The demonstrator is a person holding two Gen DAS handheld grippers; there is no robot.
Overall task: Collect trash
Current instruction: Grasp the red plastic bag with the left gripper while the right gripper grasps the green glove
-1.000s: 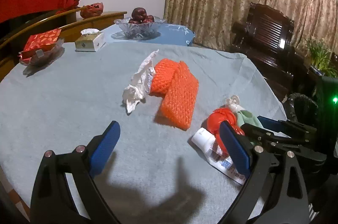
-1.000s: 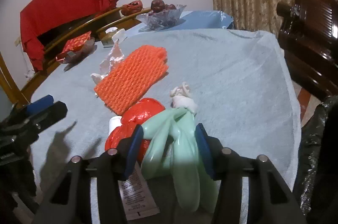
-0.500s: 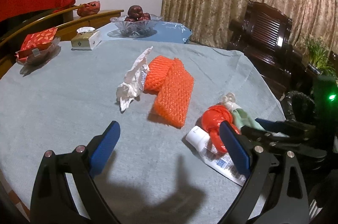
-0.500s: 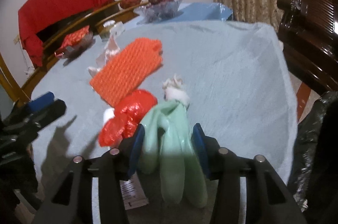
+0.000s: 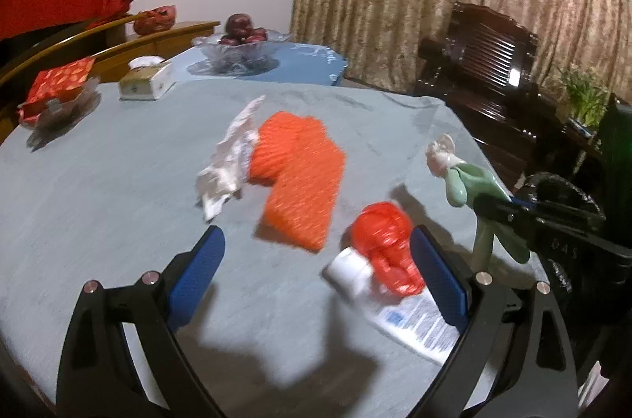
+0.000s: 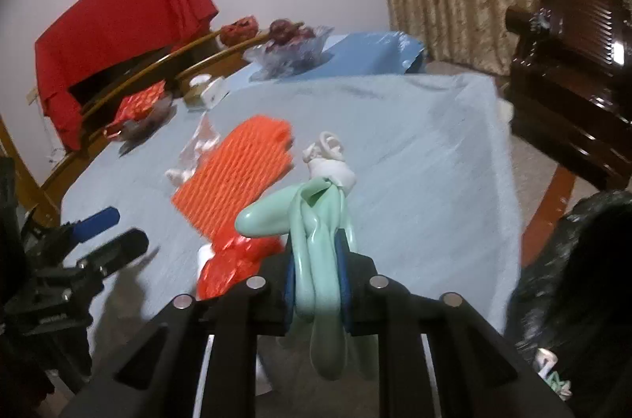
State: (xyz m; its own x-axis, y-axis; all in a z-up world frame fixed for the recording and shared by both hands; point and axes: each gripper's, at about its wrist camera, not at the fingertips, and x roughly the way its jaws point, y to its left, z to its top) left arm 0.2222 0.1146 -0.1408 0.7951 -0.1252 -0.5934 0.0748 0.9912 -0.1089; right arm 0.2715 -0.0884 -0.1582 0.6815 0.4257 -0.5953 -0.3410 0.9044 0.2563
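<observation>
My right gripper is shut on a pale green rubber glove with a white knotted cuff, lifted off the table; the glove also shows in the left wrist view. My left gripper is open and empty above the blue tablecloth. On the cloth lie orange foam netting, crumpled white paper, a red plastic wad and a white tube.
A black trash bag hangs off the table's right edge. A glass fruit bowl, a tissue box and a red packet in a dish stand at the far side. A dark wooden chair stands to the right.
My right gripper closed on the green glove and lifted it off the table. The left gripper stayed open and drifted slightly toward the red wad and tube.
</observation>
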